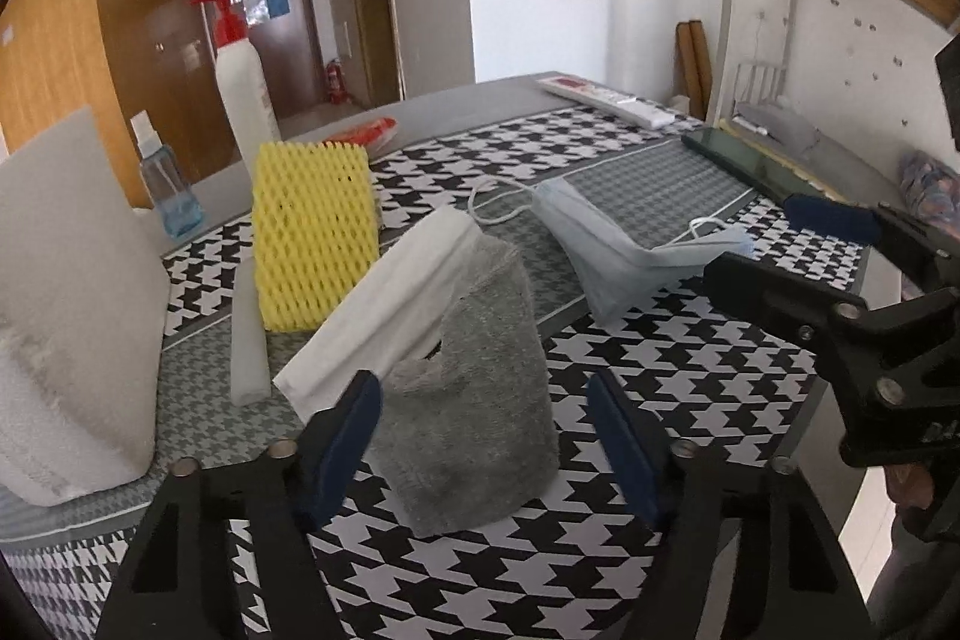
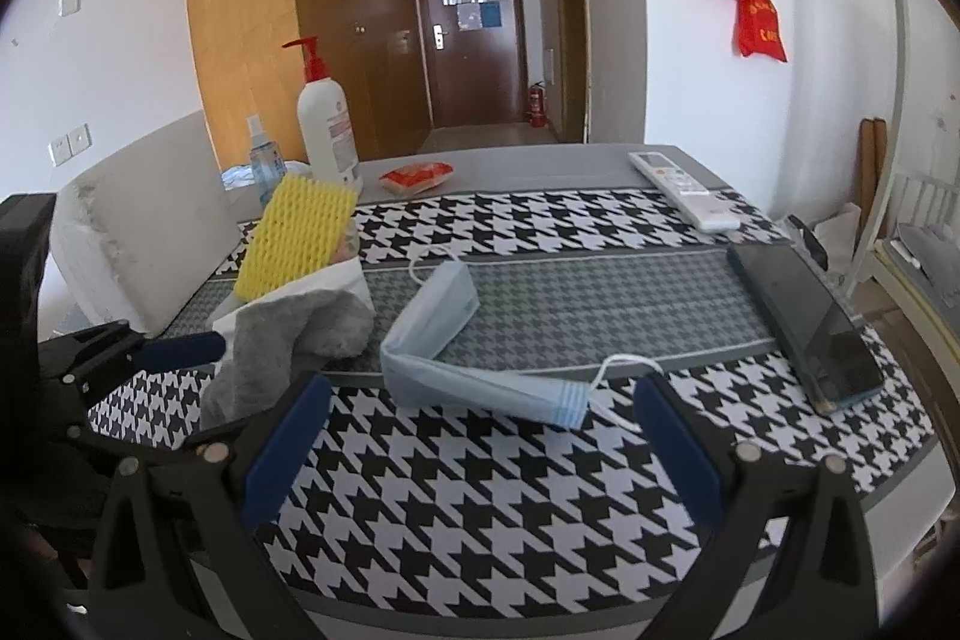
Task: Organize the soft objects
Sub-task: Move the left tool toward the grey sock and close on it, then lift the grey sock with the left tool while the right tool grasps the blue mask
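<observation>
A grey fuzzy cloth (image 1: 480,400) stands bunched on the houndstooth tablecloth (image 1: 690,370), between the fingers of my open left gripper (image 1: 486,436). A white folded cloth (image 1: 390,316) leans on it, with a yellow foam net (image 1: 312,232) behind. A light blue face mask (image 1: 606,250) lies bent to the right. In the right wrist view the mask (image 2: 456,370) lies just ahead of my open right gripper (image 2: 480,448). The grey cloth (image 2: 282,346) and yellow net (image 2: 294,232) are to its left.
A white foam block (image 1: 66,304) stands at the left. A pump bottle (image 2: 327,124), a spray bottle (image 2: 264,160) and a red packet (image 2: 417,175) are at the back. A remote (image 2: 684,190) and a dark phone (image 2: 810,322) lie at the right.
</observation>
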`<state>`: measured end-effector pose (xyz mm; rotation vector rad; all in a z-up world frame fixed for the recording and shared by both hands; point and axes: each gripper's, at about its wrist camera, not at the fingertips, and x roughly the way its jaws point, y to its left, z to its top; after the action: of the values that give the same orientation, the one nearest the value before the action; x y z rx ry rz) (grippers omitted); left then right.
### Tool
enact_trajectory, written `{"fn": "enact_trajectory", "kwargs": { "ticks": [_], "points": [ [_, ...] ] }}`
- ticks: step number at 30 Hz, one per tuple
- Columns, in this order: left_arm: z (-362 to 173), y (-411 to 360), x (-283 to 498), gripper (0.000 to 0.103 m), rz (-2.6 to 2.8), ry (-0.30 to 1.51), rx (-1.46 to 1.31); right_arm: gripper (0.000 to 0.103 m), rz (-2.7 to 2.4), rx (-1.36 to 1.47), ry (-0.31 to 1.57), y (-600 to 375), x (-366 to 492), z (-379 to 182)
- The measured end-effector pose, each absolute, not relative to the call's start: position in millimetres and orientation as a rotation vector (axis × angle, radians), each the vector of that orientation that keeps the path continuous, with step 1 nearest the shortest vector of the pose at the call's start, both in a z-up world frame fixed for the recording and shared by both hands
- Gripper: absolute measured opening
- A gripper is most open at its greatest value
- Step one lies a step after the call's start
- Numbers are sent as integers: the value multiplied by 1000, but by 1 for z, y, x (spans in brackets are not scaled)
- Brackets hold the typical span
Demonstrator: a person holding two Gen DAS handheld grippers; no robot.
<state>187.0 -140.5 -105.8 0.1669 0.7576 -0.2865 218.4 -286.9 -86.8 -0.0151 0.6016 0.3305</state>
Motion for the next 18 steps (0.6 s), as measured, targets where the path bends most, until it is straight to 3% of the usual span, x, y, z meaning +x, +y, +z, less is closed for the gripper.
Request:
{"fn": "enact_trajectory", "kwargs": {
  "ticks": [6,8,10,12,18],
  "points": [
    [-114,-142,195,60,-268,818,181,102,365,-49,595,-279,222,-83],
    [-117,-143,199,47,-253,843,181,102,392,-51,601,-275,224,-83],
    [-118,-142,202,44,-251,855,178,102,397,-60,606,-271,226,-83],
    [-118,-141,201,35,-256,852,175,102,410,-72,603,-268,226,-81],
    [-118,-136,203,23,-264,858,152,98,448,-113,623,-256,232,-83]
  ]
}}
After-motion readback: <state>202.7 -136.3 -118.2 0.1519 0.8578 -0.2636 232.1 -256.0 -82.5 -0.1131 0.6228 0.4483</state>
